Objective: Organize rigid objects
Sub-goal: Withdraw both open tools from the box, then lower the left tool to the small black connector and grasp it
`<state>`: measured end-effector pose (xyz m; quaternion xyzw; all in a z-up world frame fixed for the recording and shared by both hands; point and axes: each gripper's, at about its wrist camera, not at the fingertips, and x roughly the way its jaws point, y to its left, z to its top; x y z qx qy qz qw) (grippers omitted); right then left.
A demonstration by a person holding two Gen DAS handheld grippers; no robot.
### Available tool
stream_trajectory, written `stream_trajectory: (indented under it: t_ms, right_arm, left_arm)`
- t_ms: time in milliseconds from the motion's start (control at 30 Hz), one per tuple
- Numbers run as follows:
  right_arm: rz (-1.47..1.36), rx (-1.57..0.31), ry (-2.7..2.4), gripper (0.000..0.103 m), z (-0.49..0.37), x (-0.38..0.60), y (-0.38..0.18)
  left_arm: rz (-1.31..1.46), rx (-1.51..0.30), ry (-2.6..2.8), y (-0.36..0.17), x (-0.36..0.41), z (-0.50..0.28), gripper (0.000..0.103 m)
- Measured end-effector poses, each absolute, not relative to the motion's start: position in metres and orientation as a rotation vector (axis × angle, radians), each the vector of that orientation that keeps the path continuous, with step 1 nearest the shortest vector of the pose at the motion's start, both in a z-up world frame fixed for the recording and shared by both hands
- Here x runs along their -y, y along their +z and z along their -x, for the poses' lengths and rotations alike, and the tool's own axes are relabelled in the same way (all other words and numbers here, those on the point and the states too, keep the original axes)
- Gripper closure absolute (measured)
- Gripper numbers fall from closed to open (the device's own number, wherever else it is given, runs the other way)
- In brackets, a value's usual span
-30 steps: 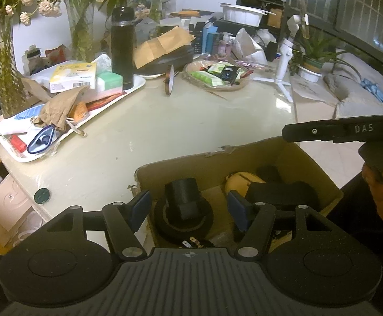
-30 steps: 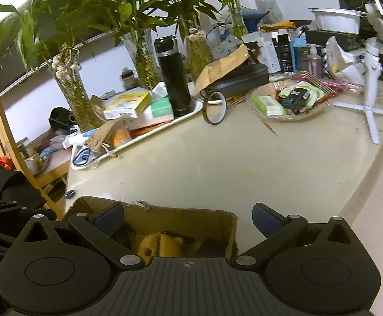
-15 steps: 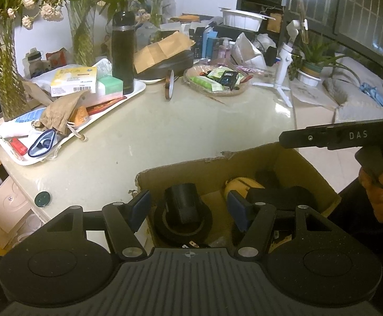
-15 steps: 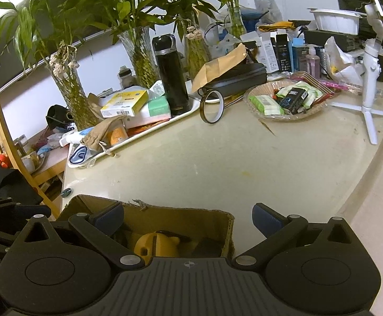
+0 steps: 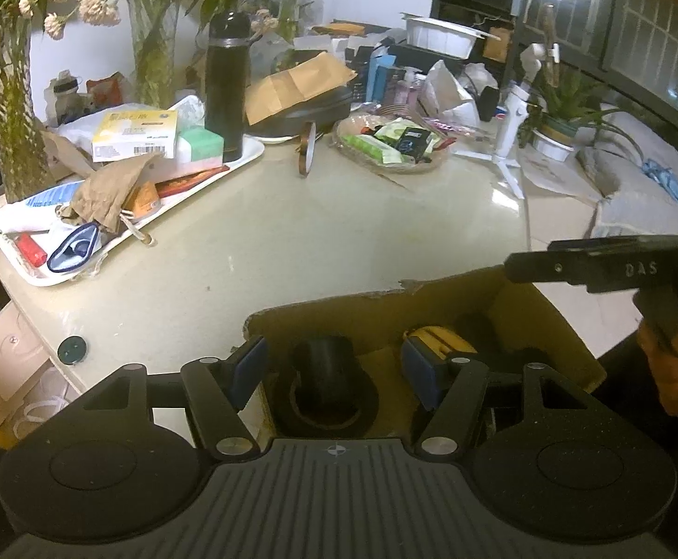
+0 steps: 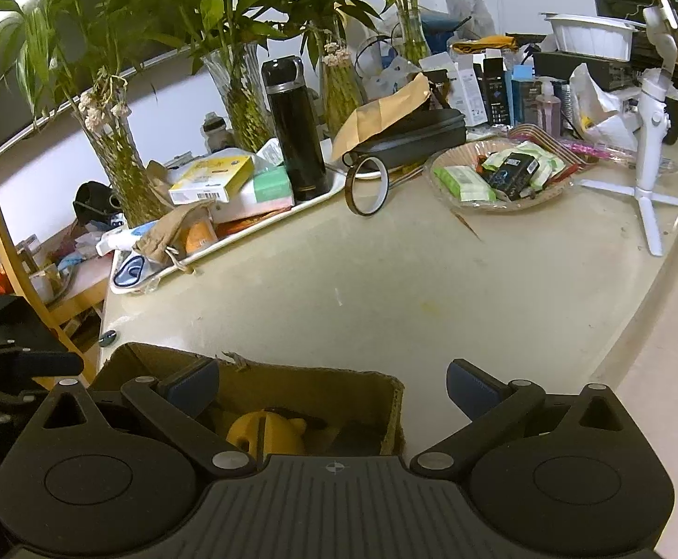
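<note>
Directly beneath both grippers, one cardboard box [image 5: 455, 298] is seen at the near edge of the table [image 5: 292, 251]. The left gripper [image 5: 334, 372] is held over the box's opening with its jaws apart and nothing clamped; one black cylindrical part on a round base [image 5: 325, 372] is located between and below its pads, and one yellow object [image 5: 436, 340] lies just beside the right pad. The right gripper [image 6: 334, 386] is held with jaws set wide apart and empty, the same yellow object [image 6: 264, 433] being seen below it inside the box. Farther back, one tape ring [image 6: 367, 186] is noted standing on edge. Beyond it, one white tray [image 5: 119, 242], one black flask [image 6: 294, 130] and one shallow dish of packets [image 6: 502, 177] are recorded. Three glass vases of greenery are counted at the rear in the right view.
</note>
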<state>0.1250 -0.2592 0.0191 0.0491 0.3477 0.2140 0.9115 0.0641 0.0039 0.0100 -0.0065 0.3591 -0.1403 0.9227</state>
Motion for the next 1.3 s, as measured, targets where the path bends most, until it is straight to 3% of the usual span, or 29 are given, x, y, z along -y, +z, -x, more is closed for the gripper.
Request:
stream_trajectory:
  t_ms: [400,1300]
  right_arm:
    - [-0.132,-0.742,0.440,0.000,-0.135,0.256,0.018]
    - [-0.028,-0.713,0.424,0.000,-0.200,0.243,0.020]
  left_arm:
    - [0.114,-0.797,-0.271,0.012,-0.023,-0.105,0.040]
    - [0.038,-0.924,-0.257,0.007,-0.011,-0.195,0.040]
